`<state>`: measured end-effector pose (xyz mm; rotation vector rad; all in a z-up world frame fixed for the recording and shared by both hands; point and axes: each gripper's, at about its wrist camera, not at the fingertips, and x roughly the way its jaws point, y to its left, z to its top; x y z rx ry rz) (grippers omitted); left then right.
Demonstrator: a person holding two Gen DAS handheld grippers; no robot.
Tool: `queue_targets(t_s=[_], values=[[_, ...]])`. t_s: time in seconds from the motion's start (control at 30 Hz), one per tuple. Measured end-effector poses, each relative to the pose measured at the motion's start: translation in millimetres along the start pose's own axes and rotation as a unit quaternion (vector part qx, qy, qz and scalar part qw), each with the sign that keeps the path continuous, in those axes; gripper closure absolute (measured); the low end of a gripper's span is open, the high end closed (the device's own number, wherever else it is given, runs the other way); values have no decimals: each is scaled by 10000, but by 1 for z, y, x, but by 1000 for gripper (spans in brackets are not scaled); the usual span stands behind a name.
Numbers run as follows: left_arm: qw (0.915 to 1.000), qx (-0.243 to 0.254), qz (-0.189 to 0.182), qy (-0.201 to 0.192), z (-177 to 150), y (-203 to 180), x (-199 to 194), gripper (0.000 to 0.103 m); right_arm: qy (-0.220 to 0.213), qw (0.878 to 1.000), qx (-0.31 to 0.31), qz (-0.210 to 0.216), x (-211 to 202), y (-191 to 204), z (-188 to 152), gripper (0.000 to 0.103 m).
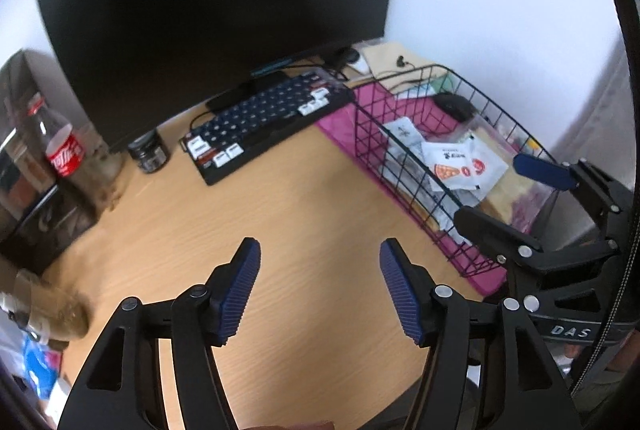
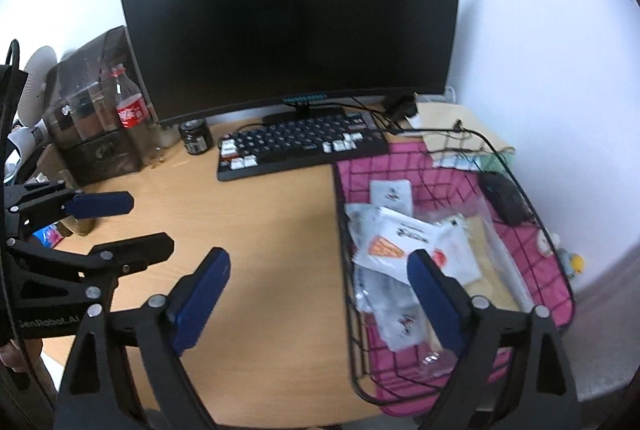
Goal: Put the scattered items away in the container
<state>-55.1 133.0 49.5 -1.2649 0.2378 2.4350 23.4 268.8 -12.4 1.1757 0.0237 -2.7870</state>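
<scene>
Both the left gripper [image 1: 320, 286] and right gripper [image 2: 320, 306] hang apart and empty beside the basket [image 2: 344, 270], where the packets [image 2: 394, 242] already lie, so the tidying looks nearly finished.

Left gripper [image 1: 320, 286], black frame with ribbed blue pads: jaws parted, nothing between them, angled downward. Right gripper [image 2: 318, 296], same build: jaws spread wider, empty, also angled downward. Each gripper visible at the edge of the other's view, side by side.
</scene>
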Motion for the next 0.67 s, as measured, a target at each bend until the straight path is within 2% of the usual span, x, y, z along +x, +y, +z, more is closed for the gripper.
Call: queue_targets(t_s=[0.1, 0.67], values=[[9999, 15, -127, 45, 3, -6, 4, 41, 69, 9999, 32, -118, 0, -9, -2, 10], [9999, 145, -73, 44, 8, -19, 4, 41, 70, 9996, 138, -253, -6, -27, -3, 10]])
